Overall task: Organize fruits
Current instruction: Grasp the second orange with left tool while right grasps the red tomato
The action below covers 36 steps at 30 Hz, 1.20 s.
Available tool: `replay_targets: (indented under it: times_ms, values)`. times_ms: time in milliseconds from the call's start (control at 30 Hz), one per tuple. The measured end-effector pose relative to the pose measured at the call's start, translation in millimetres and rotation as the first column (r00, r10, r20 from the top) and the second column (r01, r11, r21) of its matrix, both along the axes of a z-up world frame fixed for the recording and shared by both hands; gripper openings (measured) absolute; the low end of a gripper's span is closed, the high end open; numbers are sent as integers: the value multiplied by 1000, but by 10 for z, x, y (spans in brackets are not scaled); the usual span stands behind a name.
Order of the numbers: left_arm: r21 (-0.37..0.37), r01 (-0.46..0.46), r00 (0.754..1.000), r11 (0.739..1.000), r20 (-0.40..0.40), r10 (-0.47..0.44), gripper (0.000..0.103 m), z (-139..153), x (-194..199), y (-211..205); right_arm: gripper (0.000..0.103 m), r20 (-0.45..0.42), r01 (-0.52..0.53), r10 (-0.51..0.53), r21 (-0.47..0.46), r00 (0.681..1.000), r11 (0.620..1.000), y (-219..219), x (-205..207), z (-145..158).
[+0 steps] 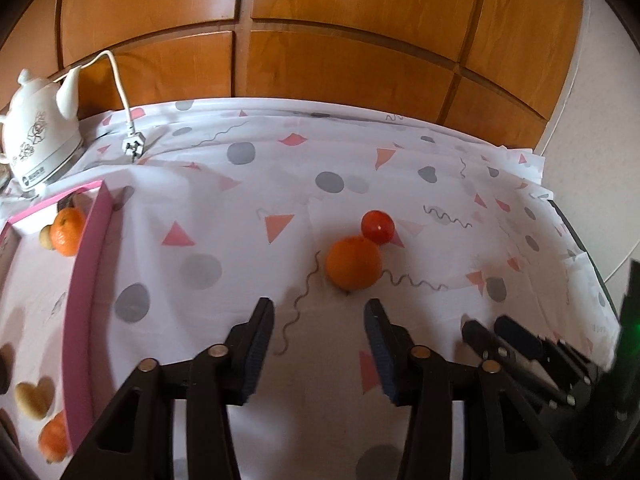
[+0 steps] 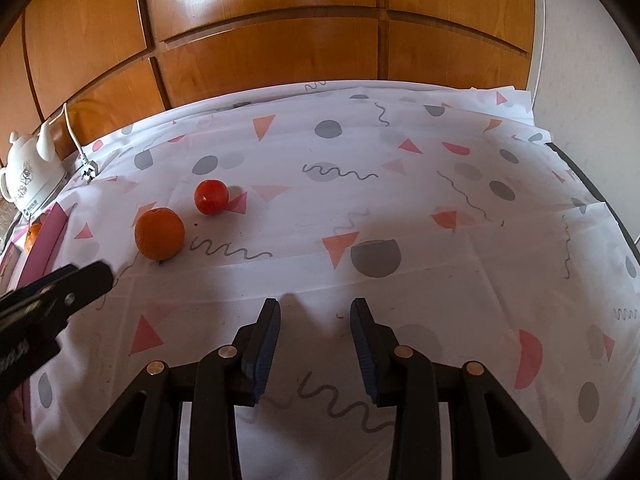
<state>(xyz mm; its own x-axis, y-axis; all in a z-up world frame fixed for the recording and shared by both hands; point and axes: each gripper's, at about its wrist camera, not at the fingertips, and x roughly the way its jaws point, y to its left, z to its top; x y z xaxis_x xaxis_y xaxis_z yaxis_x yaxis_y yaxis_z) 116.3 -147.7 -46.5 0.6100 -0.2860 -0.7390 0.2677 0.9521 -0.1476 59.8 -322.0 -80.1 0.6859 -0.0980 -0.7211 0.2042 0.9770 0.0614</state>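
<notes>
The pink box [image 1: 86, 300] is cut off, perhaps hiding more fruit.

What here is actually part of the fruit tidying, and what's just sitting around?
Part of the job:
- orange on the cloth
- red tomato-like fruit behind it
- pink box, already holding fruit
- left gripper, open, nearest the orange
- right gripper, open, empty

Just lying about:
- white kettle
- power plug and its cord
- patterned tablecloth
</notes>
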Motion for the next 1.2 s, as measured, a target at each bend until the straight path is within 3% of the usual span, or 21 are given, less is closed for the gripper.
replay_targets:
  times_ms: [567,667,700,900,1067,1200]
  values:
    - [55,50,999,997,-13,-49,53,-150,387,-419,39,30,-3,1,57,1000,998,-50,-31,-9]
    - [58,57,998,997,-30,-55,40,-205,450,-443,39,32,-3,1,61,999,998,-56,-31,-10]
    - [52,58,998,997,-34,-56,39,-209,458,-441,39,32,-3,1,61,999,998,-59,-32,-10]
    - [2,23,999,1000,-28,-23,38,-168,372,-270,39,30,-3,1,58,1000,998,-58,-33,-13]
    - [10,-53,998,999,-25,53,38,-178,190,-6,41,14,-11,10,36,1000,999,-25,-4,-1]
    - [-43,-94,995,995,-34,93,39,-219,177,169,41,7,-38,38,38,999,999,-2,61,23]
